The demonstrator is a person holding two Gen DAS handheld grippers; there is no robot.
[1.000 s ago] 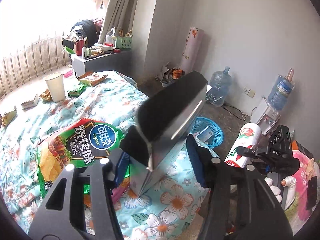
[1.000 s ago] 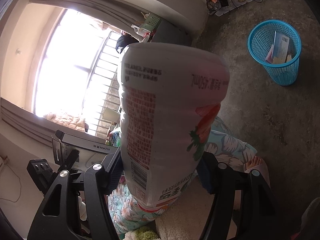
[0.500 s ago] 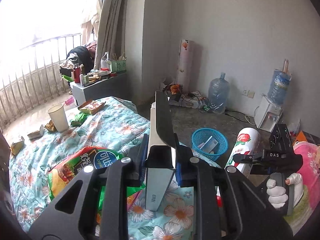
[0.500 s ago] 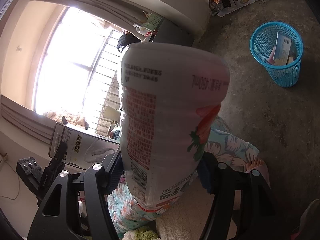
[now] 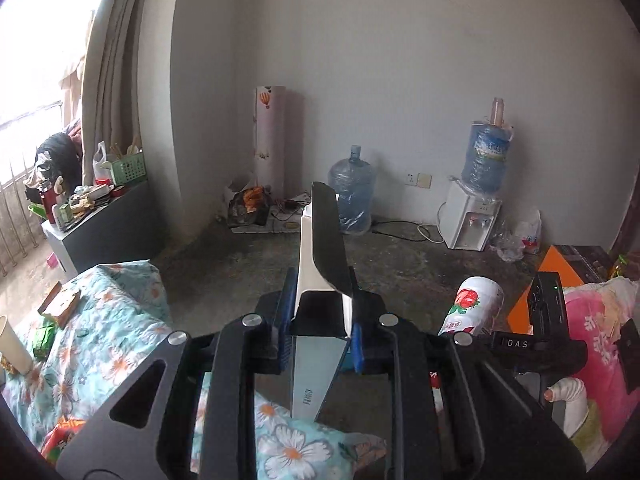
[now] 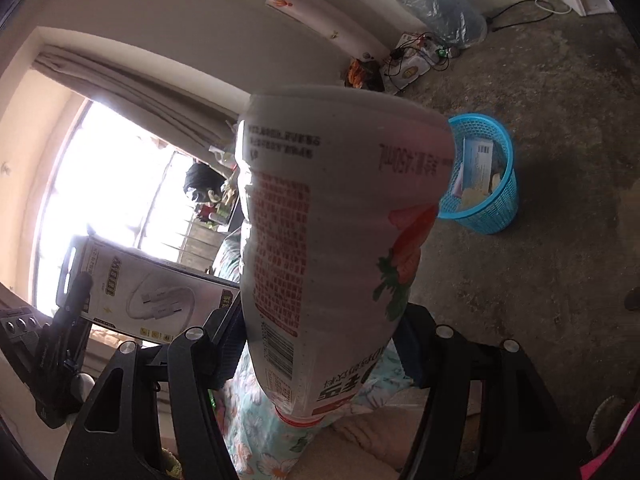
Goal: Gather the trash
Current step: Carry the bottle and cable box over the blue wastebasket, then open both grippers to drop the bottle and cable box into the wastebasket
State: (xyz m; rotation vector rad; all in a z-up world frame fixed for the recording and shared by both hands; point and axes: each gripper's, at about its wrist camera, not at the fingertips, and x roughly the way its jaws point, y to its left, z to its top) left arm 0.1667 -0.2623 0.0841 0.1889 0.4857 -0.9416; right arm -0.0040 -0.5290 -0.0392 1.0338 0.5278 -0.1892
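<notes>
My left gripper (image 5: pixel 320 312) is shut on a thin white and black cable box (image 5: pixel 320 264), held edge-on above the floor past the bed's corner. The box also shows in the right wrist view (image 6: pixel 148 292). My right gripper (image 6: pixel 320 344) is shut on a white strawberry drink bottle (image 6: pixel 332 240), held bottom-forward; it also shows in the left wrist view (image 5: pixel 472 304). A blue mesh trash basket (image 6: pixel 492 208) with paper in it stands on the concrete floor just beyond the bottle. The basket is hidden in the left wrist view.
A floral bedspread (image 5: pixel 100 340) lies at lower left with a paper cup (image 5: pixel 14 344), a small box (image 5: pixel 60 304) and wrappers. Water jugs (image 5: pixel 352 192), a dispenser (image 5: pixel 472 220) and a cluttered cabinet (image 5: pixel 100 220) line the walls. A pink blanket (image 5: pixel 592 340) is at right.
My left gripper closed on the box, lifted it off the bed and swung right toward the floor. My right gripper with the bottle moved closer to the basket.
</notes>
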